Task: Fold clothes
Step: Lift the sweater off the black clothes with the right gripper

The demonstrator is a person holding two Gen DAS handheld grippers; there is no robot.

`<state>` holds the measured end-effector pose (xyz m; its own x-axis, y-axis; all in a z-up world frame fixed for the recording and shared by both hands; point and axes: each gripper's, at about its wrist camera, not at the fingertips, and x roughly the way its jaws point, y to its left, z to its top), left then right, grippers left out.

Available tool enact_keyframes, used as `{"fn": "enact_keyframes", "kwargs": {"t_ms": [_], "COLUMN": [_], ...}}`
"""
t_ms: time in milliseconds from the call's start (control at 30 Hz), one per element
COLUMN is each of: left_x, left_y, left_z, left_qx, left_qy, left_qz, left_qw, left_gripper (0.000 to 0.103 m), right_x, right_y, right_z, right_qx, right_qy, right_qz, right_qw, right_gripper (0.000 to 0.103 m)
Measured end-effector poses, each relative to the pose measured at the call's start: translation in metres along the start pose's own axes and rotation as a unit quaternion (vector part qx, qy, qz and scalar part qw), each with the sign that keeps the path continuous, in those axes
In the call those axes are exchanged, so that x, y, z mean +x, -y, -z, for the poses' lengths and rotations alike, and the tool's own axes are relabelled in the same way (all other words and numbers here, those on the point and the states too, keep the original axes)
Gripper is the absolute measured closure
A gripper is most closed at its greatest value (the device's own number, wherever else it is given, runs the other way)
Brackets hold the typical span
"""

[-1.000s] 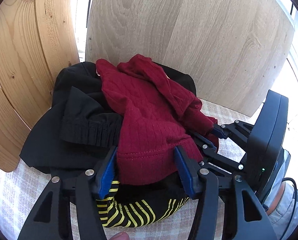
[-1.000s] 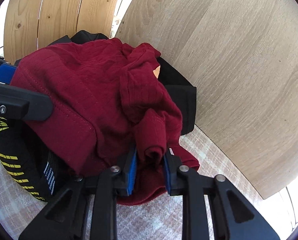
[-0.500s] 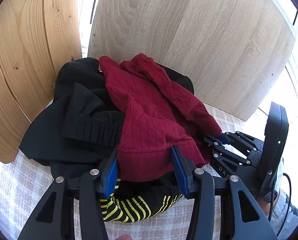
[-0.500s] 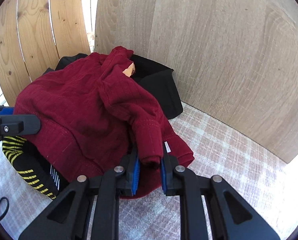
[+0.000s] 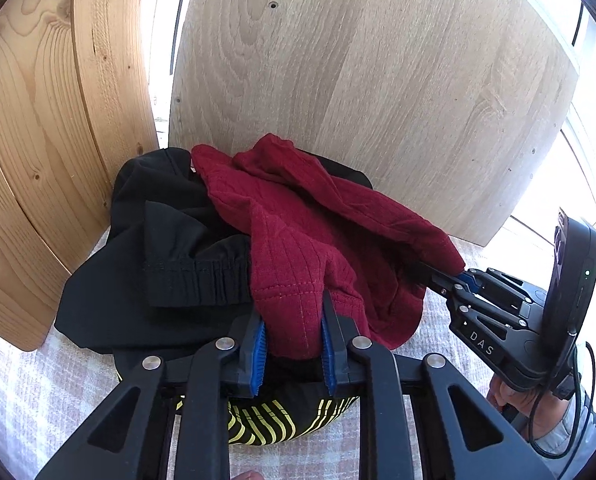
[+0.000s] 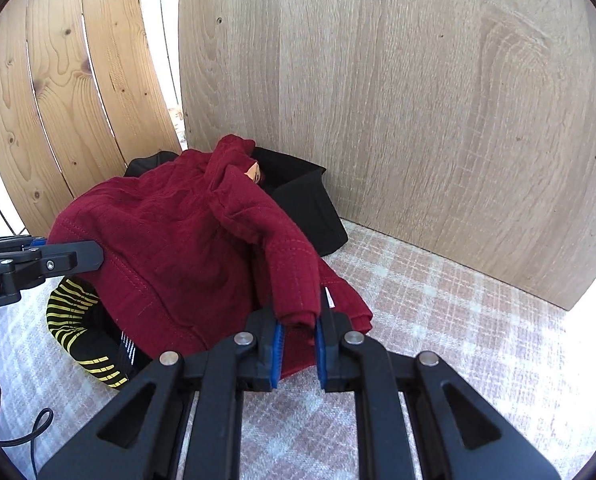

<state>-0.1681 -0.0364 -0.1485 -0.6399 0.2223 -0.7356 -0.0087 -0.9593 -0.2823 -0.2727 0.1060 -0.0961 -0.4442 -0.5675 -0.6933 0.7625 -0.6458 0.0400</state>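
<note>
Pile of clothes heaped in the far corner of the checked cloth [image 6: 437,300], hemmed in by pine slats [image 5: 38,120] on the left and an oak-grain panel [image 5: 377,80] behind.

Leftmost in the heap, black garment [image 5: 170,248] with an elastic waistband, slumped against the slats and left alone for now. Just beside it, left gripper [image 5: 292,320], jaws closing on the stitched bottom hem of the maroon sweater [image 5: 298,248], blue pads already pressing a bunched fold of it. Probably taken at the hem so the body can be lifted clear of the pile. Below those jaws, black-and-yellow striped garment [image 5: 274,420] peeking out, pinned under the sweater. Sweater itself draped over the top of the heap, so likely first in line for folding.

Further right, one sleeve drawn out towards the near right edge of the cloth, its cuff clenched in the right gripper [image 6: 298,320], jaws closing tighter on the knit. Hem in one grip and cuff in the other, most likely for shaking the sweater open before laying it flat on the bare checked cloth to the right.

Against a second ago: left jaws then wide astride the hem, now pinched in on it. Right jaws then already round the cuff, now narrower. Sleeve then crumpled, now pulled straighter, and the right wrist view rolled closer to level.
</note>
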Motion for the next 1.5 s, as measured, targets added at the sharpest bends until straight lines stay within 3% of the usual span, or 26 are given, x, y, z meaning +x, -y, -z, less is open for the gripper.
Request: {"fn": "enact_keyframes", "kwargs": {"t_ms": [333, 667, 1033, 1167, 1267, 1333, 1400, 1433, 1467, 1500], "left_x": [-0.026, -0.055, -0.111, -0.127, -0.119, -0.111, -0.112, -0.114, -0.115, -0.115], "left_y": [0.000, -0.008, -0.001, 0.009, 0.011, 0.011, 0.010, 0.008, 0.005, 0.001], "left_z": [-0.007, 0.001, 0.045, 0.062, 0.074, 0.084, 0.093, 0.095, 0.097, 0.097], "left_qx": [0.009, 0.017, 0.015, 0.020, 0.021, 0.025, 0.019, 0.012, 0.002, -0.009], "left_qy": [0.012, 0.011, -0.003, 0.004, -0.005, -0.017, -0.015, -0.011, -0.008, -0.005], "left_qz": [-0.018, -0.036, -0.029, -0.023, -0.019, -0.027, -0.036, -0.037, -0.033, -0.027], "left_qw": [0.9997, 0.9991, 0.9995, 0.9995, 0.9996, 0.9992, 0.9991, 0.9992, 0.9994, 0.9996], "left_gripper": [0.082, 0.081, 0.078, 0.082, 0.091, 0.091, 0.084, 0.059, 0.021, 0.008], "right_x": [-0.021, -0.077, -0.157, -0.177, -0.186, -0.187, -0.188, -0.189, -0.188, -0.187], "right_y": [0.016, 0.036, 0.010, -0.001, -0.005, -0.004, -0.004, -0.004, -0.001, 0.001], "right_z": [-0.004, 0.025, 0.068, 0.088, 0.106, 0.116, 0.126, 0.131, 0.134, 0.136], "right_qx": [0.050, 0.127, 0.168, 0.184, 0.196, 0.203, 0.209, 0.212, 0.214, 0.217], "right_qy": [0.013, 0.003, 0.012, 0.010, 0.005, 0.002, -0.001, -0.003, -0.004, -0.005], "right_qz": [-0.011, -0.012, -0.005, -0.001, 0.005, 0.010, 0.016, 0.019, 0.022, 0.025], "right_qw": [0.999, 0.992, 0.986, 0.983, 0.981, 0.979, 0.978, 0.977, 0.977, 0.976], "right_gripper": [0.093, 0.093, 0.093, 0.093, 0.093, 0.093, 0.093, 0.093, 0.093, 0.093]}}
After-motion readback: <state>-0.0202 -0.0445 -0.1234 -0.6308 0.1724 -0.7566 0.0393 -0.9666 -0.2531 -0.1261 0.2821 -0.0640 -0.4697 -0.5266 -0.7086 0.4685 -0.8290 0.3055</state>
